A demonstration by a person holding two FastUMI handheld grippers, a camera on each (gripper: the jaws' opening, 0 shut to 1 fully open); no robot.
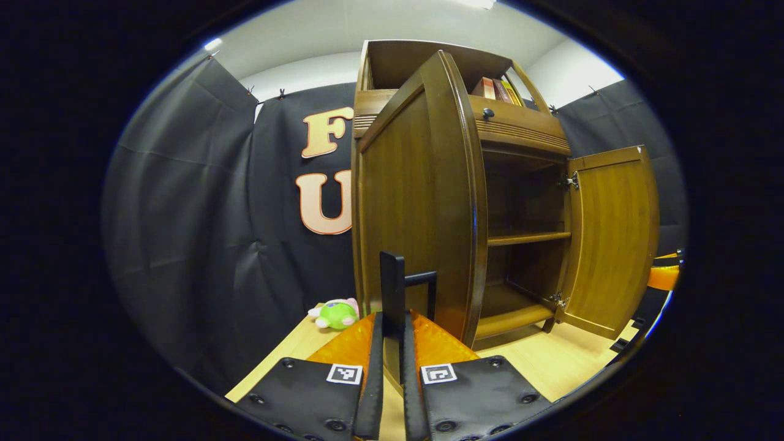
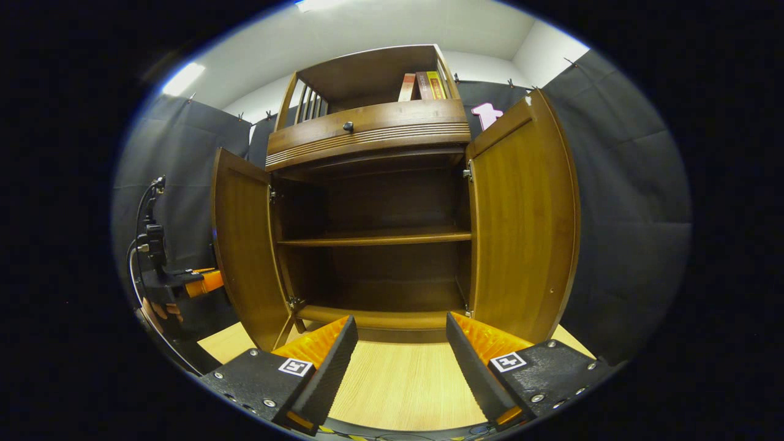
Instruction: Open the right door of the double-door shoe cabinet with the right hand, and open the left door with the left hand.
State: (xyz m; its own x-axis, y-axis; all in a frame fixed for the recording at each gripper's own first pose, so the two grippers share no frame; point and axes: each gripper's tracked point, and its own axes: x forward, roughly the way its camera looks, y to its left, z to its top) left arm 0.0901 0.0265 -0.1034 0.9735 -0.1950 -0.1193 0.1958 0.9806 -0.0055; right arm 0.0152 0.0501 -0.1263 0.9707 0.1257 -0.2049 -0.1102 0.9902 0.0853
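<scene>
1. Clearly both doors of the cabinet (image 2: 373,202) stand swung out, baring the dark shelf (image 2: 373,236) inside; by the look of it, the task is all but done.
2. Left gripper (image 1: 392,367): its fingers are nearly together around the black handle (image 1: 395,288) of the left door (image 1: 416,202), which stands edge-on just ahead. Whether both pads press on the handle I cannot tell.
3. Right gripper (image 2: 401,355): spread wide, holding nothing, over the wooden floor (image 2: 398,386) before the cabinet's middle. The right door (image 2: 520,220) stands just beside its right finger, apart from it.
4. Handling, as a judgement: the doors are stiff wooden panels on hinges, likely light to swing along their arc. The handle is the place to hold; the smooth panel edge would probably slip.
</scene>
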